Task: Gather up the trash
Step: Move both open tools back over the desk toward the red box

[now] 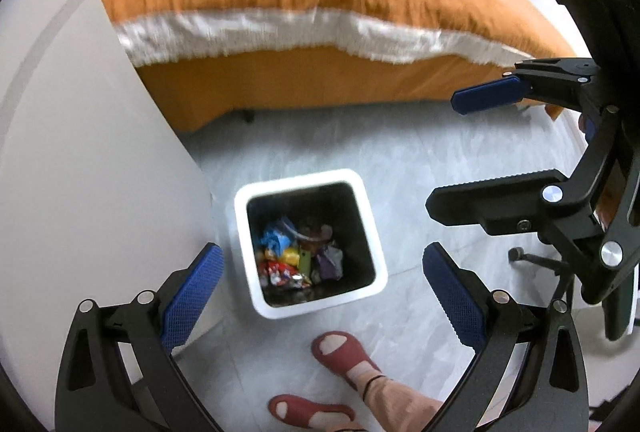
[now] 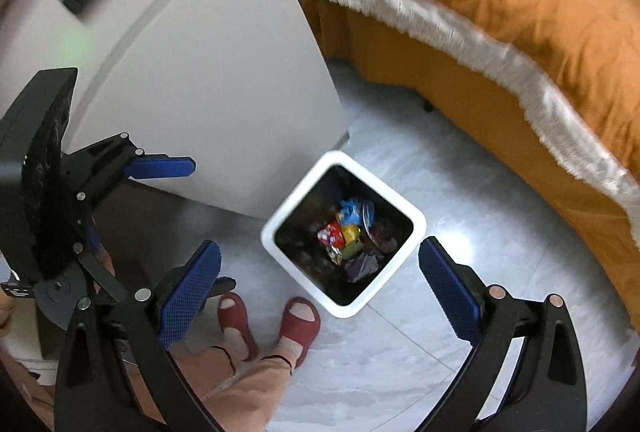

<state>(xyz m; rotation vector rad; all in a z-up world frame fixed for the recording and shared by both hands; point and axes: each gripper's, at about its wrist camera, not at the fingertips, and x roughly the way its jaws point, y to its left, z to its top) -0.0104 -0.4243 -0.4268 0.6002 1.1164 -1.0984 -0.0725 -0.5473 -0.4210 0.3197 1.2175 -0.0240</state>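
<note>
Hovering above the white square plastic bin (image 1: 310, 240) of crumpled colourful wrappers (image 1: 298, 258), left gripper (image 1: 320, 296) and right gripper (image 2: 320, 294) both spread, pinching nothing, bin lying between each pair of jaws.

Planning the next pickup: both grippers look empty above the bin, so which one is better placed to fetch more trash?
Neither clearly. The left gripper and right gripper both hang open and empty over the trash bin; no loose trash is in view.
</note>
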